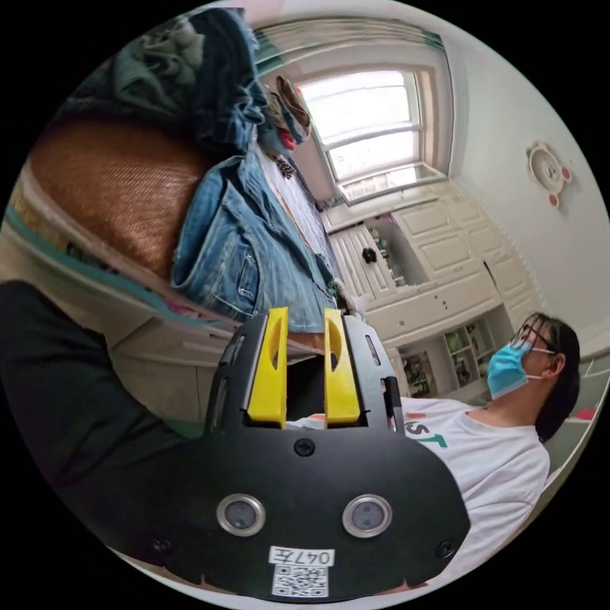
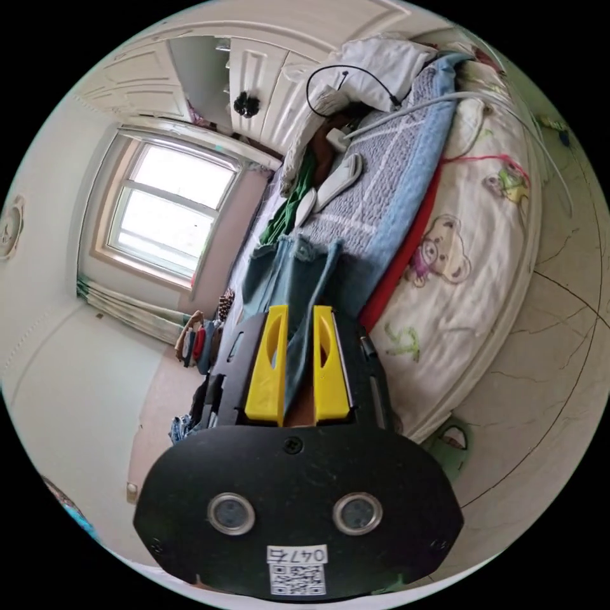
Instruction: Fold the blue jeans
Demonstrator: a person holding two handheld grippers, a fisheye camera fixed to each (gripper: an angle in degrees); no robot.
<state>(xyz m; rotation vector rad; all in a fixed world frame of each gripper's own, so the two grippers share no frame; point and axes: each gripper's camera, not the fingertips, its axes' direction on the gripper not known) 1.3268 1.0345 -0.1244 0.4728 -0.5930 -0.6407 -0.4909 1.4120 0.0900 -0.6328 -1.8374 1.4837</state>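
- Bedroom with white built-in cupboards (image 1: 445, 267), a bright window (image 1: 372, 133) and a bed (image 2: 470, 210) under a cartoon-bear sheet, topped by a blue-grey quilted blanket (image 2: 387, 184).
- Left gripper view: the blue jeans (image 1: 254, 254) lie at centre left, waistband and pockets turned toward the camera, draped across a brown woven surface (image 1: 121, 184) at the left.
- Above them, at the upper left, sits a heap of other dark and green clothes (image 1: 184, 70).
- Low in that frame, the left gripper (image 1: 304, 330) has its yellow jaws spread with an empty gap between them; nothing is pinched, and the tips sit just short of the denim's lower edge.
- A person in a white shirt (image 1: 495, 457) sits at the lower right, apart from the work.
- Right gripper view: a leg of the jeans, with a frayed hem (image 2: 298, 244) at mid-frame, runs down between the yellow jaws of the right gripper (image 2: 298, 330). Cloth fills the gap, so this claw looks to be pinching the denim, though how firmly I cannot tell.
- On the blanket beyond the hem lie a green garment (image 2: 289, 210), white cables (image 2: 406, 108) and white bedding (image 2: 381, 63).
- Progress, as a judgement: early. The jeans look stretched out and uncreased, with no fold laid; every fold remains.
- Containers: open shelves in the cupboards (image 1: 464, 346) hold small items too blurred to name.
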